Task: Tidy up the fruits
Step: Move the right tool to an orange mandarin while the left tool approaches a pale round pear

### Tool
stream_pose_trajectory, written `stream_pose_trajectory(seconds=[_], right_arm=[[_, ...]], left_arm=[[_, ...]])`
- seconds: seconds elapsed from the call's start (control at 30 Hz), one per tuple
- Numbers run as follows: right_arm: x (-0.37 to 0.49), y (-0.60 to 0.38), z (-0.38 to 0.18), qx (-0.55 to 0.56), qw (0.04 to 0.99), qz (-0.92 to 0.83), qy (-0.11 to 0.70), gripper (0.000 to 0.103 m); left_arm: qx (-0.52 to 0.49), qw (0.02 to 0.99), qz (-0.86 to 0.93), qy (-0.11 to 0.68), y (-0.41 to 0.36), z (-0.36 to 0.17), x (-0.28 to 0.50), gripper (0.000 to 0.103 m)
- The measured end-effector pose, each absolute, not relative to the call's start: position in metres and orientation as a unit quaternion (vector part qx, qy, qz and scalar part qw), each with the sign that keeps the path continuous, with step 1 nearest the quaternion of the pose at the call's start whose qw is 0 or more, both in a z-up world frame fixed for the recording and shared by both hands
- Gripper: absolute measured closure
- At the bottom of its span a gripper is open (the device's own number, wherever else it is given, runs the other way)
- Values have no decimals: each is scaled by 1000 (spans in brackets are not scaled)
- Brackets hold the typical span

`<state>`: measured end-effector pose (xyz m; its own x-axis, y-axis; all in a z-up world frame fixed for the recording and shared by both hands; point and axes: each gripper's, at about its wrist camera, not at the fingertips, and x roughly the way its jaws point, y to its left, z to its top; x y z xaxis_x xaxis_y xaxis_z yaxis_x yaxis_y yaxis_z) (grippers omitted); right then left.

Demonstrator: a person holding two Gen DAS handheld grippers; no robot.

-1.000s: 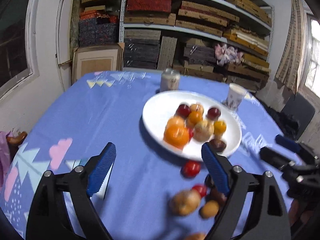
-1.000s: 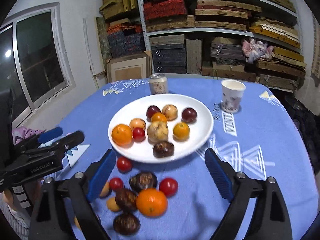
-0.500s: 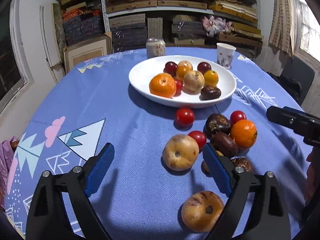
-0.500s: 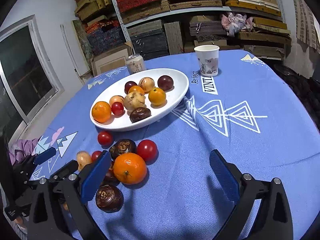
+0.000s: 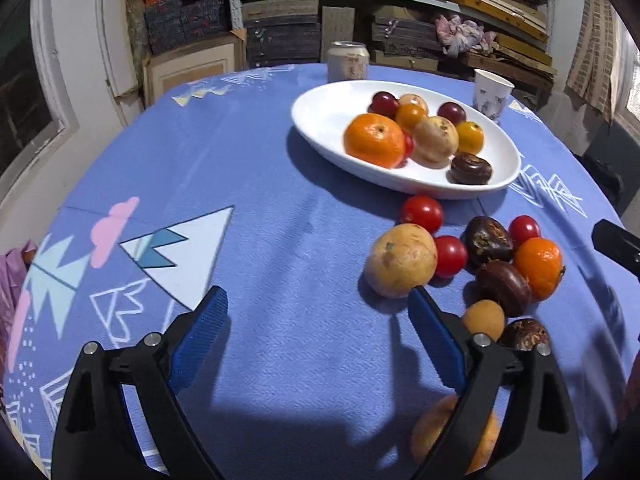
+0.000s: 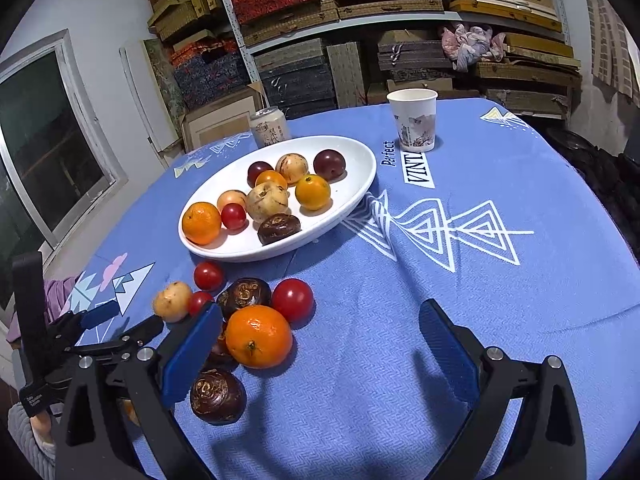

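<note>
both grippers, left gripper (image 5: 316, 322) and right gripper (image 6: 320, 338), gaping empty by the loose fruit pile below the white plate (image 6: 352, 200), next up is grabbing the mandarin (image 6: 259, 336)

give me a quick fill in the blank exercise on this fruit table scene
1. The plate is coloured ____.
2. Behind the plate stand a can and a paper ____.
3. The number of red tomatoes lying on the blue cloth outside the plate is ____.
4. Both the left gripper and the right gripper hold ____.

Missing words: white; cup; three; nothing
</note>
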<state>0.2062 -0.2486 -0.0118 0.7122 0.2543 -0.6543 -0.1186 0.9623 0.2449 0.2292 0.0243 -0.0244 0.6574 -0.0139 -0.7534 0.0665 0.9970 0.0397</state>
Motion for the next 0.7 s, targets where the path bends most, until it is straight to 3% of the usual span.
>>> stream_pose_trajectory(seconds=[0.13,0.27,0.3,0.7], right_arm=[[206,-248,-12,90,922,102,364,3],[206,-247,-13,86,921,103,366,3],[206,-246,-13,85,921,104,367,3],[207,-239,-19,67,916,105,380,3]], left_arm=[[49,911,-58,406,9,-28,230,19],[51,897,-93,428,-3,-36,238,45],[43,894,-98,434,-1,-37,240,47],[12,894,-114,434,0,-37,254,47]])
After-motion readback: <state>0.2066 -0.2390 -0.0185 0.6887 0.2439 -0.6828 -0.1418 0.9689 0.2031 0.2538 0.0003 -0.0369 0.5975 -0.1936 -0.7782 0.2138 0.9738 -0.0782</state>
